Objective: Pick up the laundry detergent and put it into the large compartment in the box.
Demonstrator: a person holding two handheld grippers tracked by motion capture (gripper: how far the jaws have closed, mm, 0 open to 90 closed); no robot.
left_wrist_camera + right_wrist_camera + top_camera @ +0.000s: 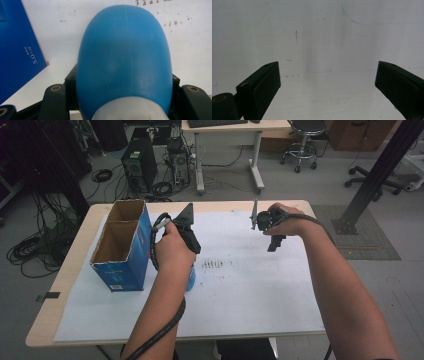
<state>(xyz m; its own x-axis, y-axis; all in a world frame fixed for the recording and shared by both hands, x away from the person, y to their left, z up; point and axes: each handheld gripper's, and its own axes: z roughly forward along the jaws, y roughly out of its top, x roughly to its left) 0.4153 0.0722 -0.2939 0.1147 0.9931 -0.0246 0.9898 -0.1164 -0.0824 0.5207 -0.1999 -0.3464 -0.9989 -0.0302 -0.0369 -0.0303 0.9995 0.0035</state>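
two hands hold claws over a white sheet, and the left one pinches a blue bottle.

from above, the left claw is just right of the open blue box on the table, and the right claw is farther right over the sheet. in the left gripper view, the blue bottle sits pinched between the jaws, white cap nearest. in the right gripper view, the jaws are spread wide apart above bare sheet.

A smooth blue bottle with a whitish cap sits between black jaws, at nine o'clock of it a blue box with white print and brown cardboard inside, on white paper speckled with dark marks.
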